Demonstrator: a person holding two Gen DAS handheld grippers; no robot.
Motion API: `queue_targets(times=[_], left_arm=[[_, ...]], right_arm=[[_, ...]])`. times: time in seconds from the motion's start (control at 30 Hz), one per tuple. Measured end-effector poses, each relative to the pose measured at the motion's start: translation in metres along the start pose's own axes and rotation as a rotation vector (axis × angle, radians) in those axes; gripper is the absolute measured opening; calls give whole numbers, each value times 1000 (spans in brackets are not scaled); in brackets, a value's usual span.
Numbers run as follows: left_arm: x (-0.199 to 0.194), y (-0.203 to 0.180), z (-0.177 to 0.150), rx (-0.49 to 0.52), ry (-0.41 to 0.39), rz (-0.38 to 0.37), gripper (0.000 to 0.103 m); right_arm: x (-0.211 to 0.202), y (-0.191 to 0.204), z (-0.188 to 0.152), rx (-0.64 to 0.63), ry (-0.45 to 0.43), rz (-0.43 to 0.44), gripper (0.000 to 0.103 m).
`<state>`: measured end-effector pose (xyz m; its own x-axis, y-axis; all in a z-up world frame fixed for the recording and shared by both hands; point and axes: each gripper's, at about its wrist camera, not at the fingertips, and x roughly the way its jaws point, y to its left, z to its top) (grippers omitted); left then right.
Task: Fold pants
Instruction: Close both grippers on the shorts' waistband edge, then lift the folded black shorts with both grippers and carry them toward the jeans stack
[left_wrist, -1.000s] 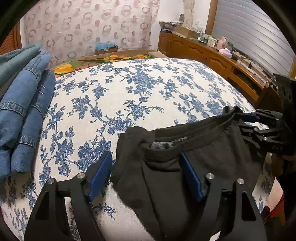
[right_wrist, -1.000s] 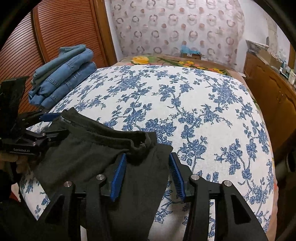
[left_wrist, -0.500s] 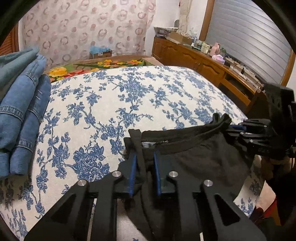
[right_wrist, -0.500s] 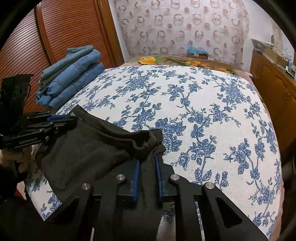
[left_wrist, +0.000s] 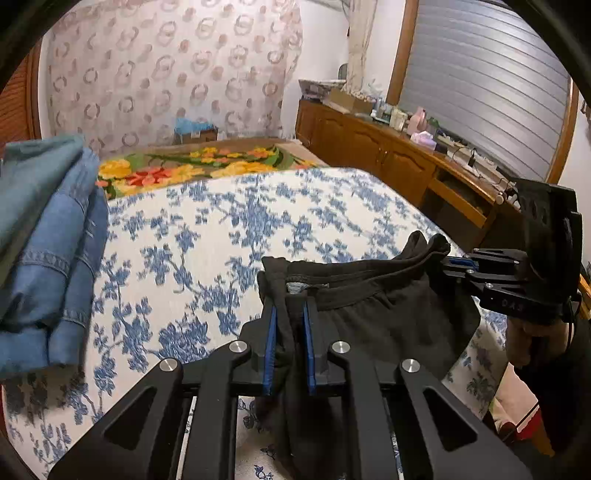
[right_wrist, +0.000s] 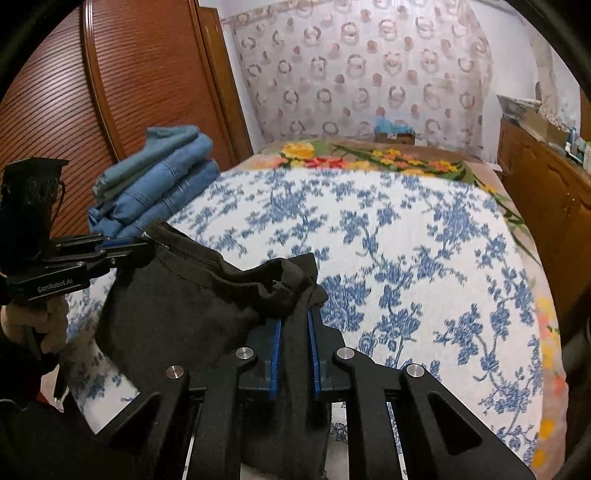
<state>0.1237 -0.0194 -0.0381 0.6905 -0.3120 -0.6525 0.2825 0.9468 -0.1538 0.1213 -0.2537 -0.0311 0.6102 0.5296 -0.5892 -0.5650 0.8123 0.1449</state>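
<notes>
Left wrist view: my left gripper (left_wrist: 290, 328) is clamped on one end of the waistband of the black pants (left_wrist: 388, 321), blue pads tight on a bunched fold of cloth. The waistband runs left to right across the frame, stretched to the right gripper (left_wrist: 452, 263), which is pinched on the other end. The rest of the pants hangs down toward me, below the lens; I can't see the legs. The pants sit at the near edge of the bed (left_wrist: 229, 229), w/ a white spread in blue flowers. A folded stack of jeans (left_wrist: 55, 258) lies on the bed at left, well apart from the pants. A bright floral blanket (left_wrist: 192, 170) shows at the far end. Beyond: patterned curtain (left_wrist: 166, 74), wooden cabinets (left_wrist: 388, 155) w/ clutter on top, a grey shutter (left_wrist: 487, 85).

Right wrist view: right gripper (right_wrist: 293, 334) is closed on bunched black cloth at the waistband's end. The band runs from there up and left to the left gripper (right_wrist: 125, 245), also gripping it. The pants (right_wrist: 177, 306) drape between the two, over the bed's near edge. A hand (right_wrist: 33, 317) shows under the left gripper. Jeans stack (right_wrist: 159, 184) is behind the left gripper, next to a slatted wooden door (right_wrist: 110, 92). Bedspread beyond looks motion-blurred.
</notes>
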Motion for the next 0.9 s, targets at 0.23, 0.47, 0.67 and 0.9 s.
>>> queue_targets(times=[0.23,0.47,0.67,0.9], left_arm=[[-21,0,15,7,-67,8,14],[-41,1,30,22,-128,26,14],[-57,8,40,23,-171,47,14],[-75,19,48,15,-208,75,14]], right_arm=[[-24,6,9,-13,-72,-9,12],[-41,16,25,-45,-126,-13,12],[-46,24,40,-73,-159,-4,12],[-41,31,59,-106,-180,17,12]])
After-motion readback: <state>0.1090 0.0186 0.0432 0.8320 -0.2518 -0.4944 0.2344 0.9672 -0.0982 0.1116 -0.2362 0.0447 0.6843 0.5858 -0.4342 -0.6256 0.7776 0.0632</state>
